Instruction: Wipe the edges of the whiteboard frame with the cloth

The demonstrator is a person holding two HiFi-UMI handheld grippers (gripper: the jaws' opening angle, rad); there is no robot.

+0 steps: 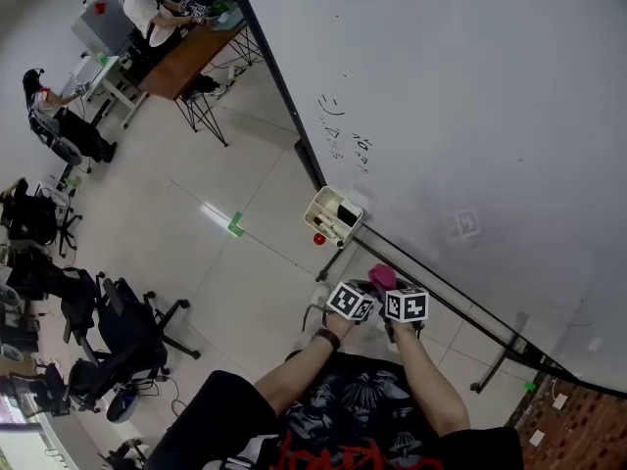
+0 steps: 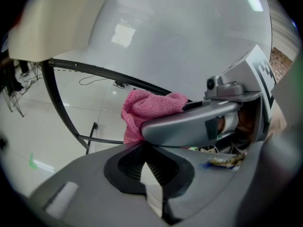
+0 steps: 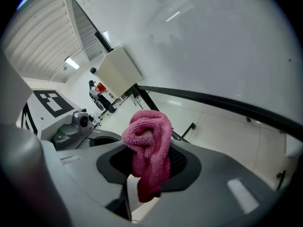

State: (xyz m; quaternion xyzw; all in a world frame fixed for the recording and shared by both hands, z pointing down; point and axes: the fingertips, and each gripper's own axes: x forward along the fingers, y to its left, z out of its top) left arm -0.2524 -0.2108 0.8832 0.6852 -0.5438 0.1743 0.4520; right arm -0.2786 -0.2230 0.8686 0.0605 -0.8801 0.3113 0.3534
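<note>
The whiteboard (image 1: 460,96) filled most of the head view, its black frame (image 1: 281,86) running down the left side and along the bottom. Only that view showed the pale floor (image 1: 167,213) with chairs (image 1: 122,326) and, far off, people at a desk (image 1: 181,62). A cream tray (image 1: 333,215) hung at the frame's lower corner.

Below it the two tools were held side by side, and the head view gave little more than their marker cubes and a bit of pink.

The left gripper (image 1: 350,302) showed in its own view with jaws together and nothing between them. That view also caught the other tool from the side.

The right gripper (image 1: 405,306) showed in its own view with jaws clamped on the pink cloth (image 3: 147,143), bunched above them and hanging below. The cloth was near the frame's bottom edge. No view showed whether they touched.
</note>
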